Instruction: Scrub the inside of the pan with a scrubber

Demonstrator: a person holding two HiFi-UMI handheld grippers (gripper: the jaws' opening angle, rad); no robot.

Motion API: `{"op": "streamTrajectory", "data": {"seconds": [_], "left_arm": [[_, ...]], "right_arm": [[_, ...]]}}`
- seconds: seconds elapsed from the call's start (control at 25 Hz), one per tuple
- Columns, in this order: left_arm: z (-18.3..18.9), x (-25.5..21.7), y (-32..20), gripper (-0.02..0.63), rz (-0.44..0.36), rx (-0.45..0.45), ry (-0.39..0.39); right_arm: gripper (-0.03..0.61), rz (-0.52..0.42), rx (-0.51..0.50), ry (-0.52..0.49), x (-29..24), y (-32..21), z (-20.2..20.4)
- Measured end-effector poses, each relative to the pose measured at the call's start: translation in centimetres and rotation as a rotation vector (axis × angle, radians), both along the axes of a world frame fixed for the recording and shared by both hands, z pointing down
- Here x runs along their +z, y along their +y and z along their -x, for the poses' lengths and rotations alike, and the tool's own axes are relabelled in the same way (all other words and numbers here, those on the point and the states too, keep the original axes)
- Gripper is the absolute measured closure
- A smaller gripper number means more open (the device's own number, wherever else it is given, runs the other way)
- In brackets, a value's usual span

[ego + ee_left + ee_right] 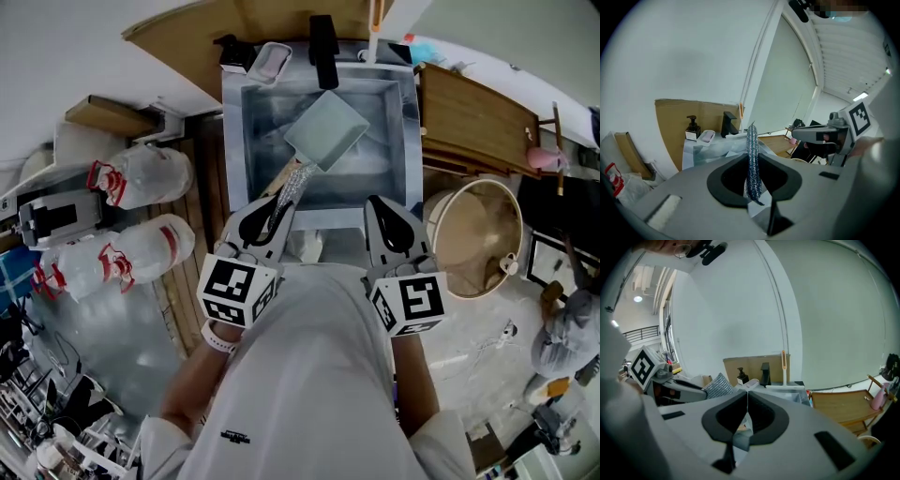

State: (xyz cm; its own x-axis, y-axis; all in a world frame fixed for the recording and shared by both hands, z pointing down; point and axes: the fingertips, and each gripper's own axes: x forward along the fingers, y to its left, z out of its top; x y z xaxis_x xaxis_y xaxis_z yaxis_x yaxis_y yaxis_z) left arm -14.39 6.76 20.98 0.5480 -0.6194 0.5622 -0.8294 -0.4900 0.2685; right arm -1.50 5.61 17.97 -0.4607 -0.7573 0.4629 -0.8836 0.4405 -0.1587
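A grey-green square pan [326, 131] lies tilted in the steel sink [239, 141]. My left gripper [277, 199] is shut on a silvery mesh scrubber [296, 178], whose far end reaches the pan's near corner. In the left gripper view the scrubber [752, 159] stands edge-on between the jaws of the left gripper [753, 157]. My right gripper [377, 204] hovers at the sink's near rim, right of the scrubber. In its own view the right gripper [747, 397] has its jaws closed tip to tip with nothing between them, and the scrubber [718, 386] shows to its left.
A black faucet [323, 47], a soap dispenser [230, 52] and a soap dish [272, 61] line the sink's back. To the right are a wooden rack [478, 122] and a bucket [473, 234]. Filled plastic bags [141, 178] lie on the floor at left.
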Motion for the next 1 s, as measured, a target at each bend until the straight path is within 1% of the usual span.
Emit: {"op": "streamTrajectory", "data": {"seconds": [0.2, 0.48, 0.68, 1.0], "left_arm": [[-1.1, 0.8, -1.4, 0.548, 0.022, -0.012, -0.021], [-2.8, 3.5, -4.2, 0.548, 0.068, -0.021, -0.032], [-4.1, 6.9, -7.2, 0.548, 0.110, -0.007, -0.043], [-6.0, 13.9, -10.9, 0.548, 0.169, 0.023, -0.074]], "right_arm": [[0.569, 0.022, 0.019, -0.037, 1.2, -2.0, -1.6], [0.569, 0.042, -0.010, -0.065, 3.3, -4.5, -1.8], [0.569, 0.072, -0.028, -0.099, 6.0, -6.9, -1.7], [0.569, 0.129, 0.014, -0.118, 11.2, -10.0, -2.8]]}}
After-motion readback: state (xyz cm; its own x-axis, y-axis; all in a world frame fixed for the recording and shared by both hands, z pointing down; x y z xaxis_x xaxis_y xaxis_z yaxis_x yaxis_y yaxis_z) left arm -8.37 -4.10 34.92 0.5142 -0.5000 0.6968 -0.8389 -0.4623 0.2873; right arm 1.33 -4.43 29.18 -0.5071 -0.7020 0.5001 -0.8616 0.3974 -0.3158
